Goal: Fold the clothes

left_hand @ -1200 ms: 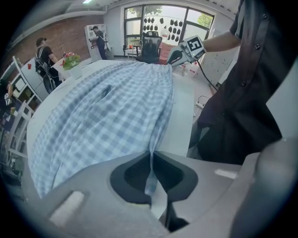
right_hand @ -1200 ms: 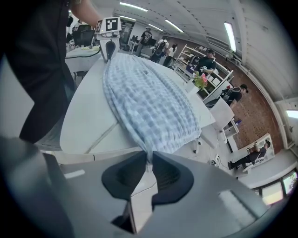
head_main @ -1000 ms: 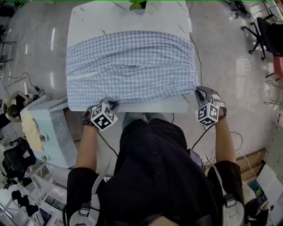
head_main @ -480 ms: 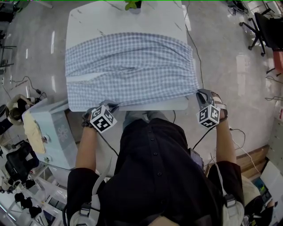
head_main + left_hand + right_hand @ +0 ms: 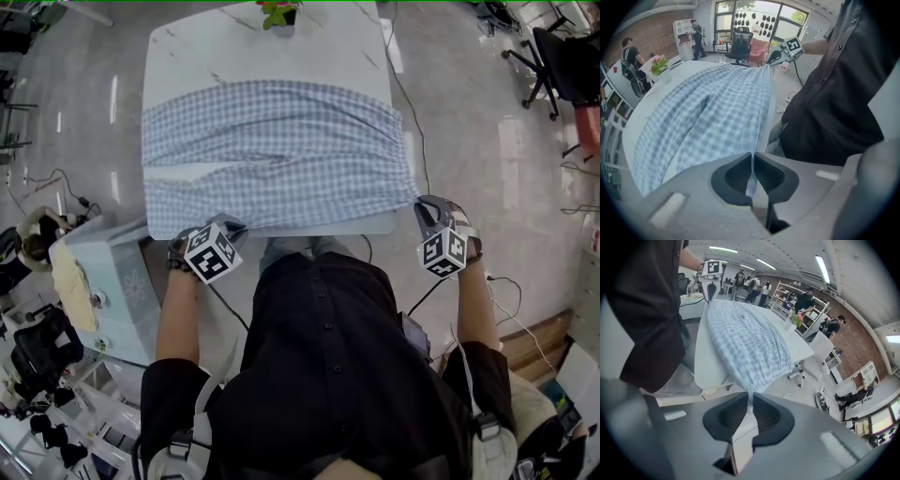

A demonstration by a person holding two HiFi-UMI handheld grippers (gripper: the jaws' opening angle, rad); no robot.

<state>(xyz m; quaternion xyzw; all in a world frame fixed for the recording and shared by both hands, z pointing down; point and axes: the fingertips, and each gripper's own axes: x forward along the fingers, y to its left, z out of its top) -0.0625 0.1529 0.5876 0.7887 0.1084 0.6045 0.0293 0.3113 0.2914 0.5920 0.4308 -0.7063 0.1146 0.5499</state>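
At the near edge of a white tabletop (image 5: 281, 47), a blue checked garment (image 5: 272, 150) lies spread flat while the left hand-held gripper (image 5: 228, 226) and the right hand-held gripper (image 5: 424, 201) each pinch a near corner — jaws closed on the hem, which is drawn taut between them, apparently so that edge can be carried over in a fold

The cloth (image 5: 277, 155) is spread across the counter (image 5: 272, 47) from its left edge to its right. A plant (image 5: 278, 13) is set at the counter's far edge. The cloth's near corners are clamped by the left tongs (image 5: 232, 226) at the counter's near left and the right tongs (image 5: 420, 202) just off its near right corner.
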